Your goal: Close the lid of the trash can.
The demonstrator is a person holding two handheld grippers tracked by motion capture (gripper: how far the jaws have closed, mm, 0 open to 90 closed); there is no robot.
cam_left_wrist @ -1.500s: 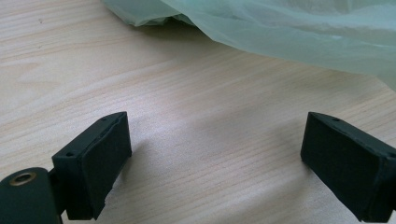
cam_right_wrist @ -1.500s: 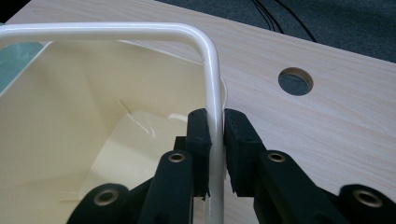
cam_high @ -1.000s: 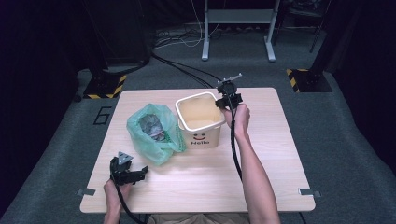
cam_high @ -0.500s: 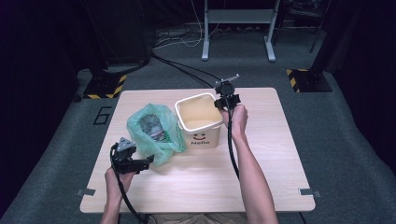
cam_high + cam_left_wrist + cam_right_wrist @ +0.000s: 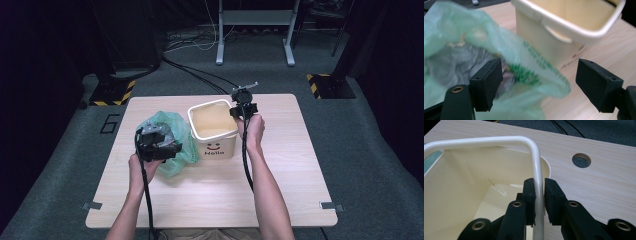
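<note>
Change, left gripper (image 5: 165,145): a second ago it was low at the near left of the table (image 5: 300,200); now it is raised and further in, over the near side of the bag (image 5: 172,127). Its jaws have just been closing a little.
Change, right gripper (image 5: 243,111): in the same place as before, at the bin's far right rim.
Change, bin (image 5: 215,132) and bag: both where they were.
Left gripper, state: released; in the left gripper view the jaws stand wide apart with a fold of bag (image 5: 499,62) between them, and the pads do not press on it.
Right gripper, state: clenched on the bin's rim (image 5: 537,177), one pad inside the wall, one outside.
Bag, place: on the table, left of the bin and touching it.
Hard to make out: bag blurred in the left gripper view; dark contents inside cannot be identified; print on the film unreadable.
Cut off: bin's base in the right gripper view; the left gripper covers the bag's near side in the high view.
Bin, orientation: upright, mouth up, lettered face towards the person.
Bag, axis: slumped heap, no clear long axis.
</note>
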